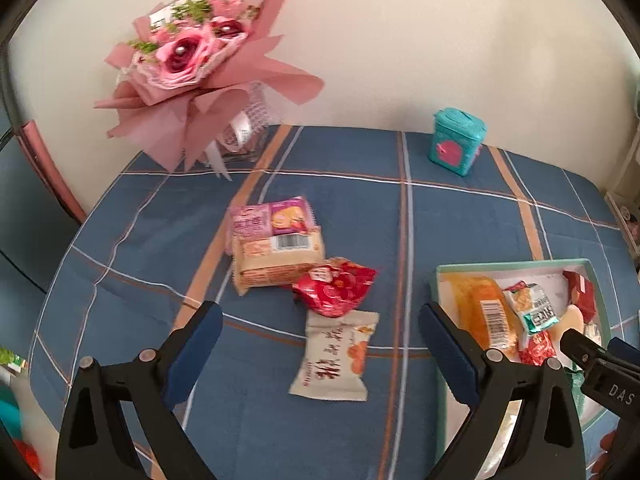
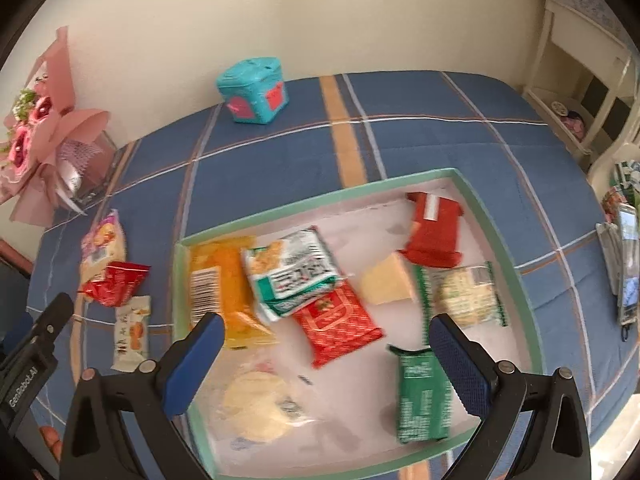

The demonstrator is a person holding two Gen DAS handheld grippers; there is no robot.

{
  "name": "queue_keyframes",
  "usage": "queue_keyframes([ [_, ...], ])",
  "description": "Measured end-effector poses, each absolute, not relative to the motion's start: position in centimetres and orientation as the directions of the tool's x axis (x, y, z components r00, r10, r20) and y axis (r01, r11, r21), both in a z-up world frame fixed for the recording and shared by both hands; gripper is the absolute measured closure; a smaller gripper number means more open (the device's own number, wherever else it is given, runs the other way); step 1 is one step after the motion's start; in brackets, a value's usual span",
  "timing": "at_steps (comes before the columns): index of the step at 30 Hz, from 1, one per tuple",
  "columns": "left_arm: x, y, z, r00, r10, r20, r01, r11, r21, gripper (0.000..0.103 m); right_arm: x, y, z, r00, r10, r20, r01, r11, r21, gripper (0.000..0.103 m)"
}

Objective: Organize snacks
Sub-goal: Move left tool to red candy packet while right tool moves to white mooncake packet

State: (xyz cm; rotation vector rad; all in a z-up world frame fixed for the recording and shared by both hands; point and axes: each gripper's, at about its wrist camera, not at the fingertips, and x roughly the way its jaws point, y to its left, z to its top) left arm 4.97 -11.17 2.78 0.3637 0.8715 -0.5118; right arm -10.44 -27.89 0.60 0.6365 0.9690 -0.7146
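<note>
On the blue plaid cloth lie loose snacks: a white packet with an orange picture (image 1: 334, 356) (image 2: 131, 334), a red packet (image 1: 334, 288) (image 2: 114, 282), and a beige and pink stack of packets (image 1: 276, 240) (image 2: 102, 246). A green-rimmed tray (image 2: 320, 198) (image 1: 442, 280) holds several snacks, among them an orange packet (image 2: 222, 288) (image 1: 480, 308), a red packet (image 2: 338, 322) and a dark green packet (image 2: 420, 392). My left gripper (image 1: 320, 352) is open and empty above the white packet. My right gripper (image 2: 326, 356) is open and empty over the tray.
A pink bouquet in a glass holder (image 1: 192, 64) (image 2: 40, 136) stands at the back left. A teal box (image 1: 456, 142) (image 2: 254, 90) sits by the wall. A cream shelf (image 2: 576, 80) and a phone (image 2: 626, 264) are at the right edge.
</note>
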Motion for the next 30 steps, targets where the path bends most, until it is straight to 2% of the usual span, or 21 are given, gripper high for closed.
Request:
queue_keyframes([
  [18,10.9,-2.3,3.1,0.586,-0.135,-0.799,0.378,0.918,0.122,0.005,-2.6,-20.3,0.8,0.460,-0.164,-0.873,0.629,0.754,0.190,0.000],
  [30,12.2,-3.9,0.1,0.470,-0.161,-0.868,0.441,0.894,0.074,0.005,0.5,-18.9,-0.1,0.468,-0.139,-0.873,0.583,0.791,0.186,0.000],
])
